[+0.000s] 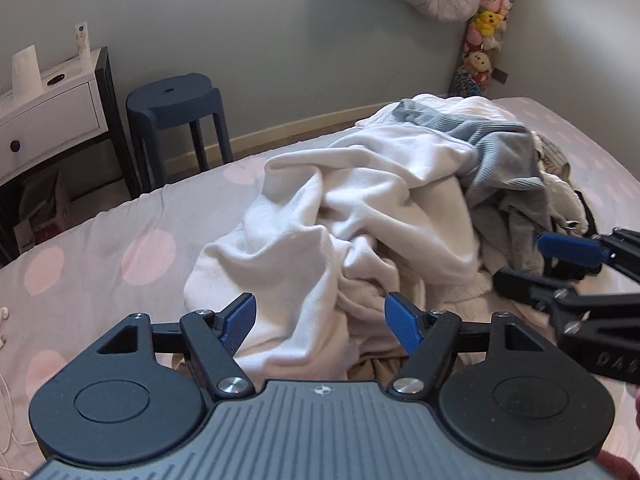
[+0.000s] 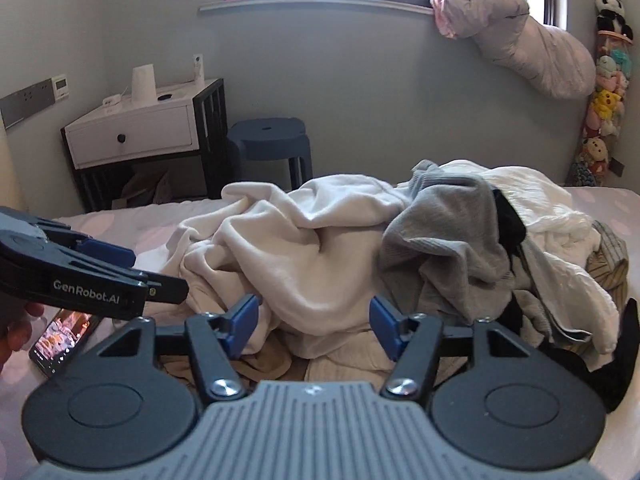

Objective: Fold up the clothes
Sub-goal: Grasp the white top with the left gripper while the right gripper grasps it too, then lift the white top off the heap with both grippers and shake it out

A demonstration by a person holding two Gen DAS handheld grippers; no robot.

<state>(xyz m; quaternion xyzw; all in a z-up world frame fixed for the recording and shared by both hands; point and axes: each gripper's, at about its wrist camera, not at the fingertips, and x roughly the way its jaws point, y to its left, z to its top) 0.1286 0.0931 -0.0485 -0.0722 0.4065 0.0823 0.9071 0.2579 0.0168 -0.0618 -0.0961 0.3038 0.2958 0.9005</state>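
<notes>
I am bringing both grippers in over the heap of clothes (image 1: 360,208) that is lying across the middle of the bed (image 1: 100,248), toward its far edge by the wall. Nothing is folded yet; the pile is one loose tangle, so I am judging this to be the moment of choosing a first garment.

My left gripper (image 1: 320,322) is hanging just above the near fold of the white sweatshirt (image 1: 332,200), its blue pads spread with cloth showing between them but not pinched. My right gripper (image 2: 314,320) is standing the same way, pads apart over the white fabric and the beige cloth (image 2: 344,364) under it, gripping nothing.

I am keeping both tools low and side by side because the white piece is lying on top and nearest me, so it should lift free without dragging the grey ribbed garment (image 2: 440,232) draped over the back of the heap.

A phone (image 2: 60,340) is lying lit on the bed's near left corner, beside the pile; I am minding it, since a pulled sleeve could sweep it off.
</notes>
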